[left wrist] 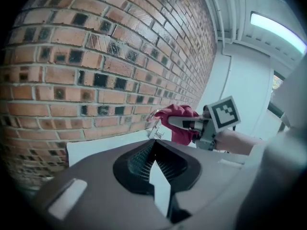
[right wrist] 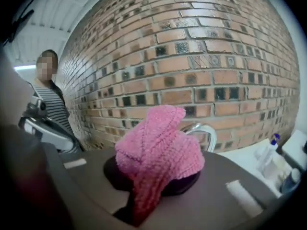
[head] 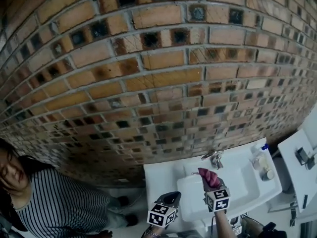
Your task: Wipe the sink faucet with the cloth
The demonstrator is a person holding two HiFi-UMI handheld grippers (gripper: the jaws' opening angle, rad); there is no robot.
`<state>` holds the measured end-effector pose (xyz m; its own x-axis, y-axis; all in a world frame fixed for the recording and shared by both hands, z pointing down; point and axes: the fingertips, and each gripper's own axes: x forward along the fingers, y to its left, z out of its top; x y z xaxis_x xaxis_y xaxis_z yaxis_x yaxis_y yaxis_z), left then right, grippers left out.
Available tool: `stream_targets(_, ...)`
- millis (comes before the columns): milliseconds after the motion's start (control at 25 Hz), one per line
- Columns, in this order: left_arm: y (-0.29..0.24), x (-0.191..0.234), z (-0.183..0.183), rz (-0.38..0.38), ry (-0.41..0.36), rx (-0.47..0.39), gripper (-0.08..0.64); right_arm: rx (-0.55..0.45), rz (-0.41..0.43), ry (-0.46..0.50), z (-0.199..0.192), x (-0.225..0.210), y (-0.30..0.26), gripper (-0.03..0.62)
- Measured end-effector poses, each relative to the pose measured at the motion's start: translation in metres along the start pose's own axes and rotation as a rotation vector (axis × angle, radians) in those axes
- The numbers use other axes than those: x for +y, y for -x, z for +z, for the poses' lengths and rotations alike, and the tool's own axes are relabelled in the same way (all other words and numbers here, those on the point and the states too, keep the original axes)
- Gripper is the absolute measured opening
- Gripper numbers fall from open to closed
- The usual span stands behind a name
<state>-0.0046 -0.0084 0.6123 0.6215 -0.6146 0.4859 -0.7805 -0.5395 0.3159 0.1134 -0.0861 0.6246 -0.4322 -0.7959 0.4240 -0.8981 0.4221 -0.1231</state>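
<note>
Washroom: white sink (head: pixel 166 176), chrome faucet (head: pixel 215 158), soap bottles (head: pixel 259 158) on rim, brick wall (head: pixel 148 58) behind.

A nubby pink knitted cloth (right wrist: pixel 156 150) sits in the matt grey plastic of the right tool (right wrist: pixel 152 176). Just beyond it gleams a polished metal faucet (right wrist: pixel 207 131), with a smooth, glossy white sink (head: pixel 237 187) below and a rough brick wall (head: pixel 148 83) behind.

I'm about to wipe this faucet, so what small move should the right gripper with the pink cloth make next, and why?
Probably ease the right gripper forward until the pink cloth meets the faucet. Its jaws are clamped on the cloth, which appears to sit just short of the chrome spout, not yet rubbing it.
</note>
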Motion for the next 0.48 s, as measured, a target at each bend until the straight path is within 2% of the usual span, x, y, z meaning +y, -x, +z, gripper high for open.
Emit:
stream_targets(200,0.044,-0.017,-0.031,-0.059,-0.03,-0.02,0.012,0.026,-0.067,-0.155,-0.061,0.106,0.061,0.058)
stream_targets(280,0.072,-0.022,-0.056,-0.07,-0.019,-0.026,0.01,0.053,-0.092,-0.173,-0.084,0.151,0.086,0.061)
stream_targets(360,0.103,-0.027,-0.094,-0.071,0.023,-0.023,0.008,0.077,-0.097,-0.17,-0.108,0.197,0.113,0.066)
stream_targets(480,0.139,-0.043,-0.144,-0.095,0.031,0.022,0.006,0.092,-0.114,-0.178,-0.129,0.246,0.152,0.066)
